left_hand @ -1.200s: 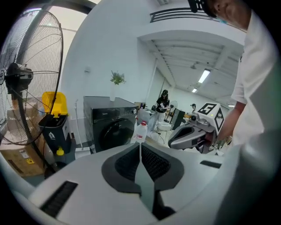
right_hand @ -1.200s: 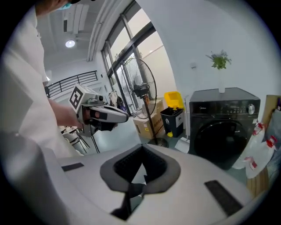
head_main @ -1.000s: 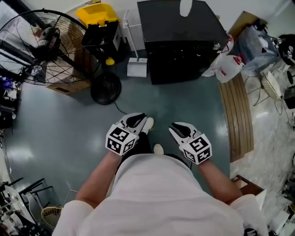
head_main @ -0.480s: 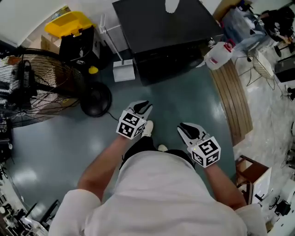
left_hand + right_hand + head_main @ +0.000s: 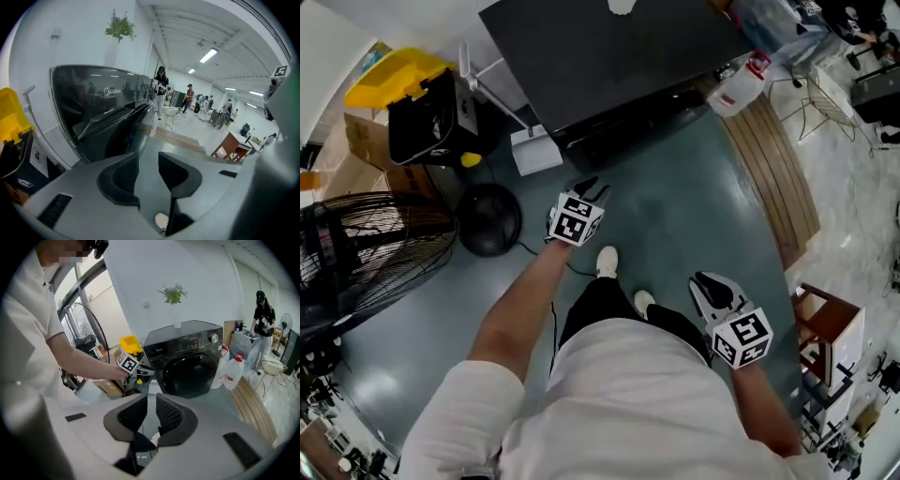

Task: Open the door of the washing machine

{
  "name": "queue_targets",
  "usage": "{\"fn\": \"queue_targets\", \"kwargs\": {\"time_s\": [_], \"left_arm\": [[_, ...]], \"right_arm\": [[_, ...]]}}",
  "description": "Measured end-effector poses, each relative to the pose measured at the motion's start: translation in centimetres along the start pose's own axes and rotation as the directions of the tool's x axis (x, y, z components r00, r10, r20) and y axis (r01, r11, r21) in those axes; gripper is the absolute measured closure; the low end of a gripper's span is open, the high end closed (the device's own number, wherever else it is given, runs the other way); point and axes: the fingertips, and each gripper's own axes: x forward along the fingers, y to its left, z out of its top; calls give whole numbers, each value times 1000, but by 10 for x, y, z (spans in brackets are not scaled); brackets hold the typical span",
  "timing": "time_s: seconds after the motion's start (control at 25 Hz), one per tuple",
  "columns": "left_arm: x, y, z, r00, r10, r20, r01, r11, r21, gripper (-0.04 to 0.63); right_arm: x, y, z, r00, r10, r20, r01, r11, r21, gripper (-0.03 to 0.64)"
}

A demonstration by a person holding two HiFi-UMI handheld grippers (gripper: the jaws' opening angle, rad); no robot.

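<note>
Opening with nothing between them, the left gripper jaws point at the glossy black, boxy washing machine, whose round door is shut. The right gripper jaws stand slightly apart, empty. White plastic jugs and a wire-caged fan sit on the floor to either side.

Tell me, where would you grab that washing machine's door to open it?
Probably the rim of the round door, approached straight from the front. It sits closed against the front of the washing machine, so only the rim offers a hold; no handle shows clearly.
</note>
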Motion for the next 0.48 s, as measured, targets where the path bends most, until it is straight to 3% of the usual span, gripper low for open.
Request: {"fn": "queue_targets", "kwargs": {"time_s": [0.2,0.48], "left_arm": [[51,27,-11,997,9,-81,-6,999,32,460],[100,50,-15,990,33,-134,-23,997,71,460]], "right_arm": [[-2,-14,-12,998,-53,-35,55,997,55,548],[-6,-20,-27,993,-93,-76,102,986,129,548]]}}
